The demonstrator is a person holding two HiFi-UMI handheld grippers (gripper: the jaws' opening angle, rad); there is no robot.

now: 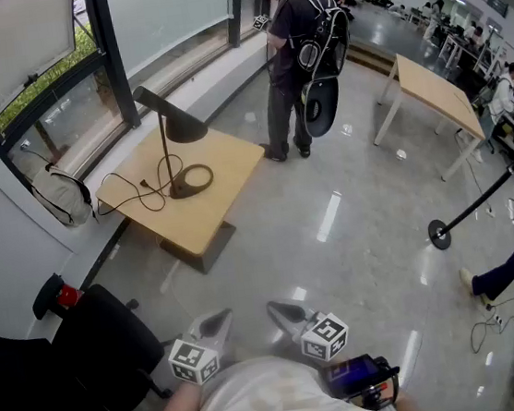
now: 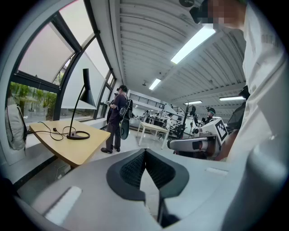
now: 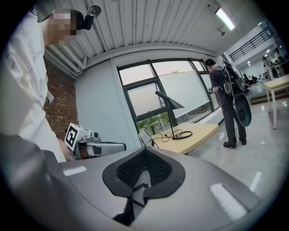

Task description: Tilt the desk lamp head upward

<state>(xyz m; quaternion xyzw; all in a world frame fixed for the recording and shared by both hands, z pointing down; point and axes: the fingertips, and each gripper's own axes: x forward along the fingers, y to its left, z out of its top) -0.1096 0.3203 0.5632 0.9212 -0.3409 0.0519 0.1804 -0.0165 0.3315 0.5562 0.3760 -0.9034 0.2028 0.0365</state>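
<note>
Wooden surface (image 1: 234,167) upper left carries the upright desk lamp (image 1: 177,124), well ahead of both grippers. The left gripper (image 1: 223,319) is nearer than the right gripper (image 1: 277,309). Both jaws are closed and empty.

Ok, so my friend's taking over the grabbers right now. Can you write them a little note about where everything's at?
Left gripper: shut, empty, held close to the body.
Right gripper: shut, empty, beside the left one.
Lamp: stands on the wooden table by the window, well away across the floor. Its head is tipped down, and the cord lies loose next to it.
Done: nothing yet; the lamp is untouched.
Left: walk to the table, take hold of the lamp's head, tilt it upward.
</note>
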